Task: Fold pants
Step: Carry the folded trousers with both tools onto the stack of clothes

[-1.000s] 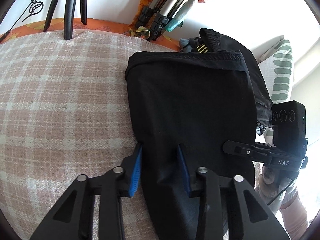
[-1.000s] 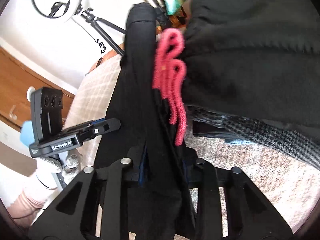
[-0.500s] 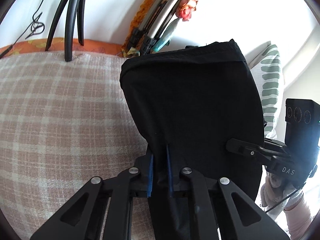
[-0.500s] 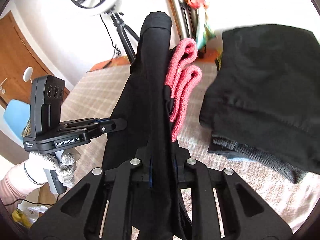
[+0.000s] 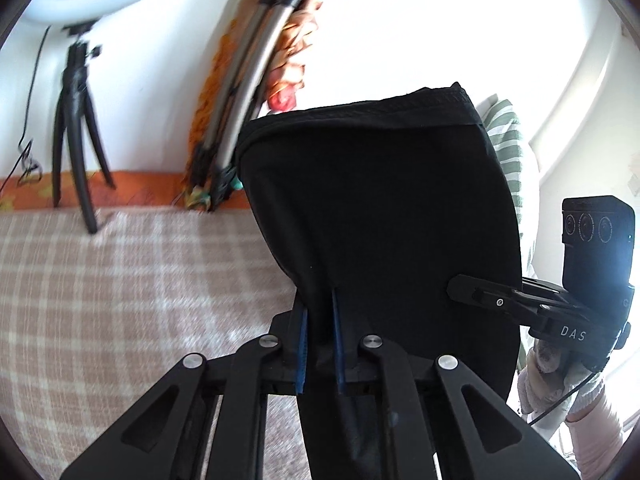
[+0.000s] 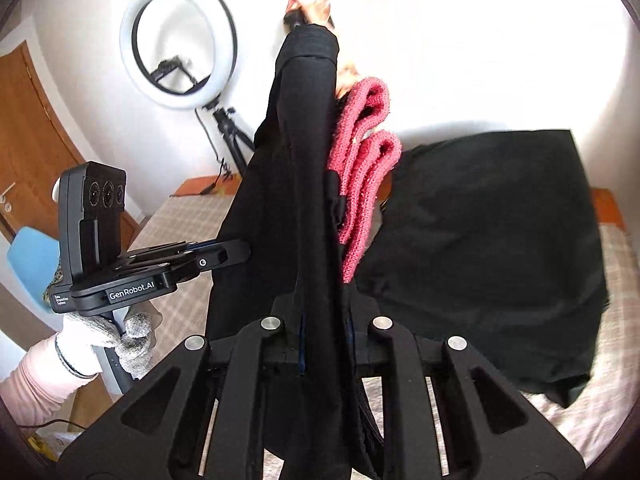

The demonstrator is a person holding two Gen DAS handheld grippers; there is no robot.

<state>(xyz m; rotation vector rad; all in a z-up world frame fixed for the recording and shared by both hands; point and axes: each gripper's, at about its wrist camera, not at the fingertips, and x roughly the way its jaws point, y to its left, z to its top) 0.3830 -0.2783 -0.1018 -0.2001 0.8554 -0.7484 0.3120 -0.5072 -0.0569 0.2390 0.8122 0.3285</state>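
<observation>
The black, soft-fabric folded pants (image 5: 380, 216) are hanging in the air above the pink-and-cream checked bedspread (image 5: 120, 280), their stitched hem edge running across the top. Seen edge-on from the right wrist view, the pants (image 6: 296, 184) are standing as a narrow upright fold, with pink knitted drawcord loops (image 6: 366, 160) dangling beside them.

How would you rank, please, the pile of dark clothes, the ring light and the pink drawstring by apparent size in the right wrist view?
1. The pile of dark clothes looks by far the largest.
2. The ring light comes next.
3. The pink drawstring looks smallest, though it hangs much nearer the camera, so its true size is unsure.
</observation>
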